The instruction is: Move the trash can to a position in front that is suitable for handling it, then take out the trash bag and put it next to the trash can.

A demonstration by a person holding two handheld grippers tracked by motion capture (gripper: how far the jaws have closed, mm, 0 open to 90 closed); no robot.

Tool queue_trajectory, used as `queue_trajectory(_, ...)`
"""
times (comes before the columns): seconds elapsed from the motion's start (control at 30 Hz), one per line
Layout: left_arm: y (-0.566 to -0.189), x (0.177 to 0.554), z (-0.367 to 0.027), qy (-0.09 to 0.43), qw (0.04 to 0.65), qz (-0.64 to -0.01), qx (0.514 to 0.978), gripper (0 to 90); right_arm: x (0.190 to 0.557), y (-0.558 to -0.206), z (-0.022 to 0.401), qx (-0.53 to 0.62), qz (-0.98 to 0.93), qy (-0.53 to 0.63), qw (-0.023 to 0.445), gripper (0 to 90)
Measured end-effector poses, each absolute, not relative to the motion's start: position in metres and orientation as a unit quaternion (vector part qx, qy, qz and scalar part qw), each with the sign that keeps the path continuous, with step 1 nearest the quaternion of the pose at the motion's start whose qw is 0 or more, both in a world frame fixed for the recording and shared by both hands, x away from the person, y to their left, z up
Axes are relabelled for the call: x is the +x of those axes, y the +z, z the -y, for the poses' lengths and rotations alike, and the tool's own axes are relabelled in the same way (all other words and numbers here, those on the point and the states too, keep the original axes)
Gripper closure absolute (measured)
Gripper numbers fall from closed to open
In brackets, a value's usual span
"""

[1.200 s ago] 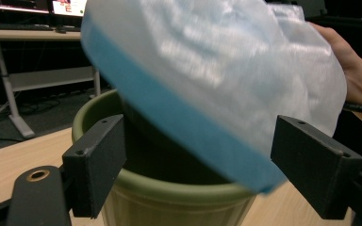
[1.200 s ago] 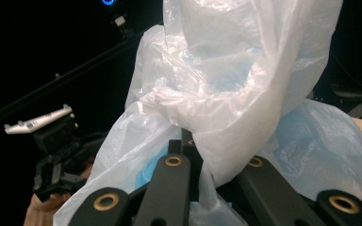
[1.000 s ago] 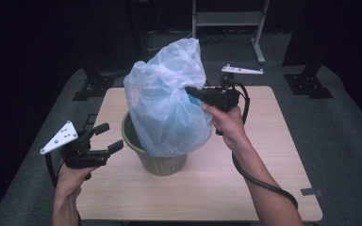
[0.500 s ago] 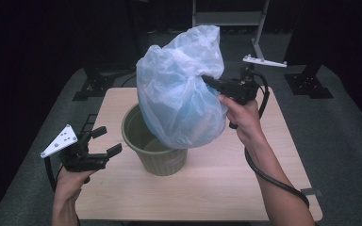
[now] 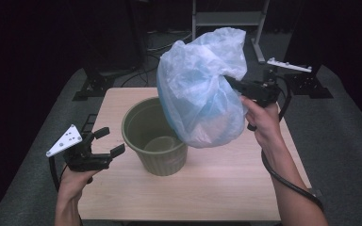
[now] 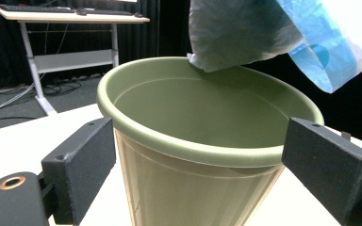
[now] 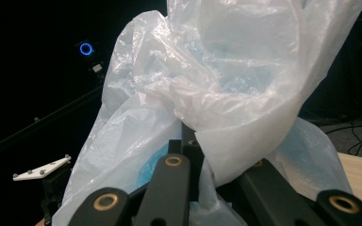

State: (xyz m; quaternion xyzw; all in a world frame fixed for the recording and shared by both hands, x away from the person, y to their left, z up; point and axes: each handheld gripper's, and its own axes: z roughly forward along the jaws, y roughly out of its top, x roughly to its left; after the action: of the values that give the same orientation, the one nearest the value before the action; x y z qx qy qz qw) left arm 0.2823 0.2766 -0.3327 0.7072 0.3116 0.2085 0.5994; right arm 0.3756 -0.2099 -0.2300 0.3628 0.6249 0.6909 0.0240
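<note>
On the table (image 5: 217,188), high view: green bin (image 5: 154,141), upright, liner removed; blue-white plastic bag (image 5: 200,94) held aloft over its right rim, clear of the inside; right gripper (image 5: 233,85) clenched on the bag's side; left gripper (image 5: 107,141) released, just left of the bin, not touching. Left gripper view: jaws spread either side of the bin (image 6: 207,141), no contact; bag (image 6: 273,33) hanging above the far rim. Right gripper view: jaws pinched on a bunched fold of bag (image 7: 226,94). Status: bag judged lifted out; left, carrying it off and setting it down
</note>
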Motion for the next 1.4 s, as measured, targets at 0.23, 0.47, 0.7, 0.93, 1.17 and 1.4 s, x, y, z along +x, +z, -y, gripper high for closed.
queue_trajectory(0.23,-0.333,0.282,-0.273,0.205,0.6,-0.306,0.71,9.2,0.367,-0.234,0.231,0.38,-0.624,0.682,0.041,86.5)
queue_trajectory(0.47,-0.333,0.283,-0.271,0.204,0.6,-0.31,0.708,9.2,0.363,-0.247,0.249,0.4,-0.621,0.672,0.047,86.5)
queue_trajectory(0.7,-0.332,0.283,-0.271,0.206,0.599,-0.305,0.711,9.2,0.363,-0.265,0.268,0.424,-0.616,0.662,0.048,86.5)
queue_trajectory(0.93,-0.333,0.284,-0.275,0.208,0.599,-0.307,0.71,9.2,0.367,-0.293,0.277,0.445,-0.611,0.654,0.036,86.6)
queue_trajectory(1.17,-0.332,0.283,-0.275,0.208,0.6,-0.306,0.71,9.2,0.367,-0.308,0.286,0.455,-0.606,0.652,0.028,86.6)
queue_trajectory(1.4,-0.333,0.281,-0.274,0.207,0.598,-0.309,0.71,9.2,0.367,-0.315,0.294,0.459,-0.604,0.651,0.032,86.5)
